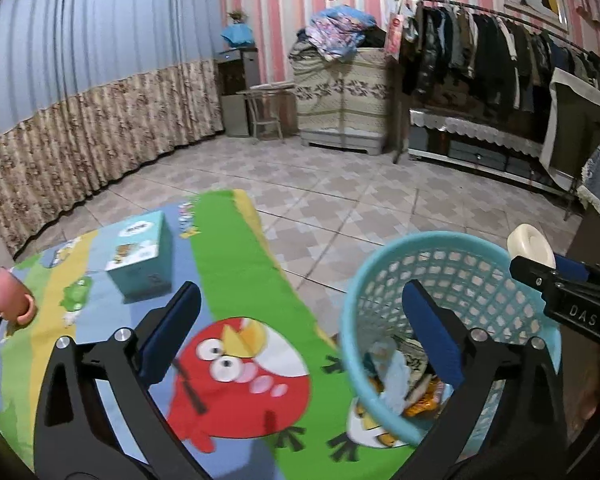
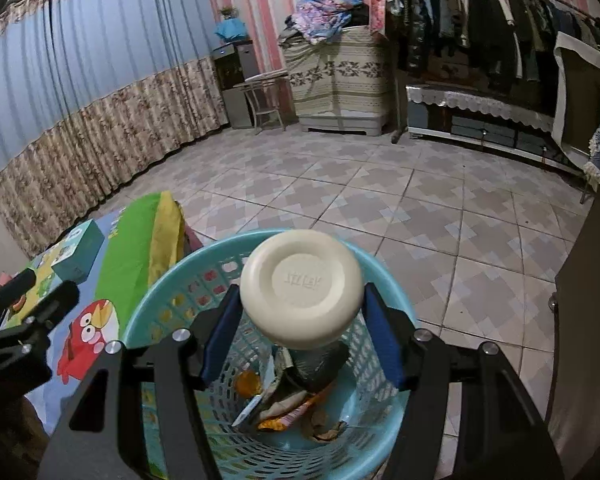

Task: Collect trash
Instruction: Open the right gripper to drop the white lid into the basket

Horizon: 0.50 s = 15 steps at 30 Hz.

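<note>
A light blue mesh basket point(image 1: 432, 236) point(image 2: 220, 246) stands on the floor beside the table, with wrappers and paper scraps point(image 1: 400, 376) point(image 2: 296, 408) at its bottom. My right gripper point(image 2: 300, 292) point(image 1: 540, 276) is shut on a cream-white round container point(image 2: 300, 288) point(image 1: 528, 244), held right over the basket's mouth with its flat embossed end facing the camera and a dark body behind it. My left gripper point(image 1: 300, 292) point(image 2: 40, 292) stands wide open with nothing between its blue pads, straddling the table's edge and the basket's left rim.
The table wears a cartoon-bird cloth point(image 1: 236, 240). On it sit a teal carton point(image 1: 140, 256) point(image 2: 76, 252) and a pink object point(image 1: 14, 296) at the far left. Beyond lie tiled floor point(image 2: 380, 184), a clothes rack point(image 2: 480, 20), a covered cabinet point(image 2: 336, 80) and curtains point(image 1: 80, 80).
</note>
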Motion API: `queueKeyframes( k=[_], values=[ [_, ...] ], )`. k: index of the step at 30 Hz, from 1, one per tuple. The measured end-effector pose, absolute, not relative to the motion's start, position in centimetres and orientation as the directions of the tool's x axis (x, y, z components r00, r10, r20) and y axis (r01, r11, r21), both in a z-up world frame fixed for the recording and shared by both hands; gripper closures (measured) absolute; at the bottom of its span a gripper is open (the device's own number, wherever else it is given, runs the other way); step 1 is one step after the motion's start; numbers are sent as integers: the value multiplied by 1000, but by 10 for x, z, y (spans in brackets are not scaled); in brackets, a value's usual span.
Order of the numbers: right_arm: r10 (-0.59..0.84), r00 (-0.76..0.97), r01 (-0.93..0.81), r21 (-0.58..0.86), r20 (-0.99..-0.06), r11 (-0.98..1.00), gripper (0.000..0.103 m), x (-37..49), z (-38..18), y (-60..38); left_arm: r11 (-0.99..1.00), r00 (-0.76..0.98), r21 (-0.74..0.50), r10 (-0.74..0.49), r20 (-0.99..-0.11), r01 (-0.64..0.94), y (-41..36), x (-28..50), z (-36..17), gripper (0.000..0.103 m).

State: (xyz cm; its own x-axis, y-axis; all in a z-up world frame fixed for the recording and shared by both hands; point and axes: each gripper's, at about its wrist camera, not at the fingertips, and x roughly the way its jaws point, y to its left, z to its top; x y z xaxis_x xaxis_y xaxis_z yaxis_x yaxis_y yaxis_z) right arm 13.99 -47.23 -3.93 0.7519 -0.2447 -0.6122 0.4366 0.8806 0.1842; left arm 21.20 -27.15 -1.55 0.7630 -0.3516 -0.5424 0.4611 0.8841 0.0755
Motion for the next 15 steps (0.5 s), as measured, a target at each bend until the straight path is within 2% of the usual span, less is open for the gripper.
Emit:
queueKeyframes(
  k=[8, 9, 10, 11, 13, 14, 15],
  values=[
    [-195, 754, 404, 209, -627, 891, 41, 159, -53, -463, 910, 788, 65, -317, -527, 409, -241, 213, -13, 6],
    [-193, 755, 404, 214, -626, 889, 36, 160, -54, -462, 912, 790, 61, -316, -526, 405, -238, 213, -12, 5],
    [-191, 758, 404, 219, -623, 888, 24, 160, -54, -462, 914, 791, 60, -313, -525, 401, -235, 211, -12, 5],
    [-190, 764, 406, 230, -616, 884, 20, 160, -54, -463, 916, 794, 60, -309, -523, 396, -232, 210, -11, 5],
    [-191, 769, 407, 238, -610, 882, 19, 159, -52, -463, 919, 800, 61, -305, -517, 390, -226, 207, -9, 5],
    [-194, 772, 410, 241, -606, 880, 13, 158, -52, -464, 922, 806, 68, -296, -512, 382, -222, 205, -8, 5],
    [-201, 773, 415, 240, -602, 878, 10, 156, -52, -465, 924, 812, 75, -289, -508, 376, -219, 202, -6, 5]
  ],
)
